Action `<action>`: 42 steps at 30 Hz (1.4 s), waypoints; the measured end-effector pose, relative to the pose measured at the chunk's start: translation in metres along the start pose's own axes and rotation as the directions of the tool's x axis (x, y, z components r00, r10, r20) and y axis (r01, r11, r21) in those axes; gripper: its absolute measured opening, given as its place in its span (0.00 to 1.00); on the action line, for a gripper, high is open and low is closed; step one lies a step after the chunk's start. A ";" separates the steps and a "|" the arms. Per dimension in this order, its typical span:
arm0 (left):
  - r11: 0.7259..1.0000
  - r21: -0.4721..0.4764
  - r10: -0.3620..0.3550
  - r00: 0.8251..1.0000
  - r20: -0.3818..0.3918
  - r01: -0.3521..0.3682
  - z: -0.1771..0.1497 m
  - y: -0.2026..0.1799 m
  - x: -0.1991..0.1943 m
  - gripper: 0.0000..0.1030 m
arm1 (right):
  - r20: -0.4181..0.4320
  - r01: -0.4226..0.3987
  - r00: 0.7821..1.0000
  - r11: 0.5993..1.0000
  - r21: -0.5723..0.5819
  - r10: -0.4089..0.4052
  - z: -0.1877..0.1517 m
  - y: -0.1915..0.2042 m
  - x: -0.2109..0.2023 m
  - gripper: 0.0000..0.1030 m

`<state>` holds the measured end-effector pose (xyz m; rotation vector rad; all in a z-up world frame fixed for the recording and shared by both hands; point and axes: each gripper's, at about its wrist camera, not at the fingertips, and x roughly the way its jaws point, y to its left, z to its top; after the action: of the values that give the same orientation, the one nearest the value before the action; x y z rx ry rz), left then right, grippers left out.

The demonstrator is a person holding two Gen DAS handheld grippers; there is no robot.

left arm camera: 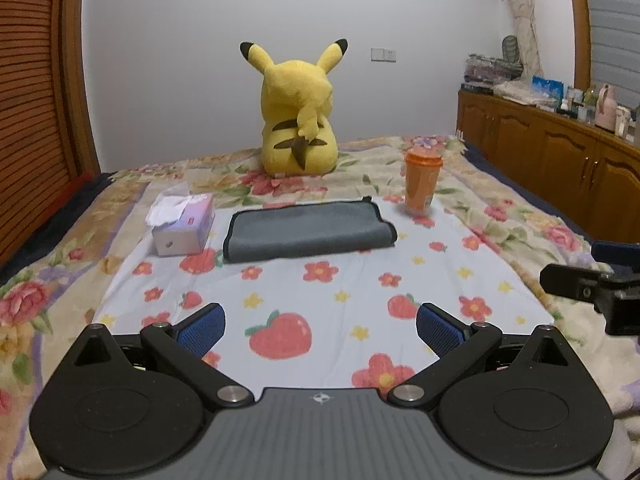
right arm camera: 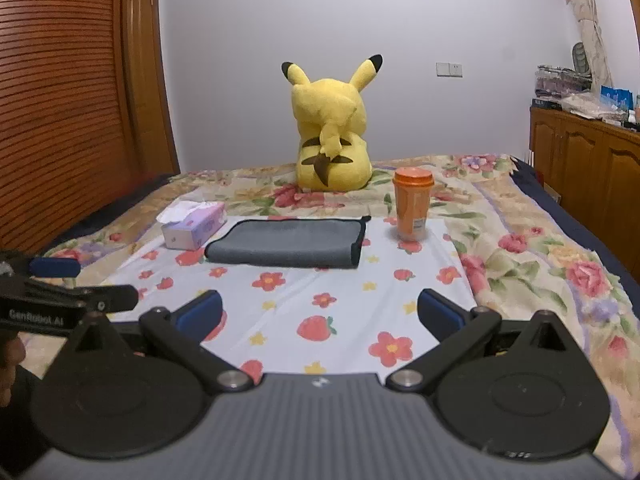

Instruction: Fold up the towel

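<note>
A grey towel (left arm camera: 308, 230) with a black edge lies folded flat on a light floral cloth (left arm camera: 320, 292) on the bed; it also shows in the right wrist view (right arm camera: 286, 242). My left gripper (left arm camera: 320, 330) is open and empty, held well short of the towel. My right gripper (right arm camera: 320, 314) is open and empty too, also short of the towel. The right gripper shows at the right edge of the left wrist view (left arm camera: 592, 284), and the left gripper at the left edge of the right wrist view (right arm camera: 68, 292).
A tissue box (left arm camera: 182, 226) stands left of the towel and an orange lidded cup (left arm camera: 420, 184) right of it. A yellow plush toy (left arm camera: 298, 120) sits behind. Wooden cabinets (left arm camera: 560, 152) run along the right, a wooden door (right arm camera: 60, 100) on the left.
</note>
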<state>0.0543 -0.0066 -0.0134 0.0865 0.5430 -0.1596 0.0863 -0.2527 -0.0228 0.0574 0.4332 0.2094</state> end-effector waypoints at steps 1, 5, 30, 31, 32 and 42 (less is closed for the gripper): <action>1.000 -0.003 0.001 1.000 -0.003 -0.001 -0.002 0.000 0.000 1.00 | -0.005 -0.001 1.000 1.000 0.005 0.001 -0.002 -0.001 0.001 1.00; 1.000 -0.014 0.007 1.000 -0.008 -0.007 -0.013 0.000 -0.001 1.00 | -0.016 -0.003 1.000 1.000 0.020 0.003 -0.005 -0.002 0.003 1.00; 0.999 -0.001 0.034 0.997 0.074 -0.034 -0.004 -0.003 -0.020 1.00 | 0.065 0.016 0.998 0.999 0.034 -0.018 -0.002 -0.008 -0.009 1.00; 0.999 0.003 0.035 0.996 0.078 -0.036 -0.003 -0.004 -0.020 1.00 | 0.069 0.015 0.997 0.999 0.036 -0.017 -0.002 -0.008 -0.009 1.00; 0.999 0.007 0.037 0.996 0.084 -0.038 -0.003 -0.005 -0.021 1.00 | 0.073 0.015 0.997 0.999 0.038 -0.017 -0.002 -0.008 -0.009 1.00; 0.999 -0.001 0.034 0.992 0.123 -0.035 0.002 -0.005 -0.027 1.00 | 0.109 0.015 0.994 0.999 0.050 -0.020 0.000 -0.011 -0.015 1.00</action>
<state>0.0315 -0.0086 0.0020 0.0868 0.4183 -0.1307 0.0756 -0.2666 -0.0176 0.1130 0.3294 0.1773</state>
